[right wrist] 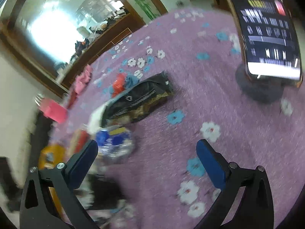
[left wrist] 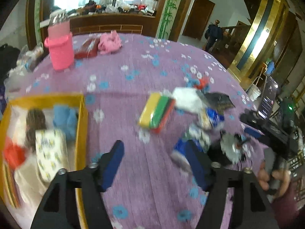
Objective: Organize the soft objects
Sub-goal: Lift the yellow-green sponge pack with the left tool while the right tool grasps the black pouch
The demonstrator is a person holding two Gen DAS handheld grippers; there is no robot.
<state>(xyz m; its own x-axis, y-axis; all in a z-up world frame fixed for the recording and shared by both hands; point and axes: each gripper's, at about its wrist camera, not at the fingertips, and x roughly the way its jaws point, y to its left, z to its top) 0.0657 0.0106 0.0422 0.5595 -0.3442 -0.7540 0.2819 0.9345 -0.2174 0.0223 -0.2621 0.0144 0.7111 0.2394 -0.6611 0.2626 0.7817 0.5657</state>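
Observation:
My left gripper (left wrist: 155,148) is open and empty above the purple flowered cloth, right of a yellow box (left wrist: 81,114) that holds a blue cloth (left wrist: 63,119), a patterned white cloth (left wrist: 50,150) and a red item (left wrist: 13,155). A stack of yellow, green and red sponges (left wrist: 156,112) lies ahead of it, with a white soft item (left wrist: 187,99), a blue-and-white packet (left wrist: 211,117) and a black packet (left wrist: 219,99) to the right. My right gripper (right wrist: 146,147) is open and empty; the blue packet (right wrist: 116,140) lies by its left finger, the black packet (right wrist: 141,97) beyond.
A pink bin (left wrist: 61,51), a dark red packet (left wrist: 86,47) and a pink cloth (left wrist: 110,42) stand at the table's far side. A phone on a stand (right wrist: 270,38) is at the right. The other gripper and hand (left wrist: 274,173) are at the right edge.

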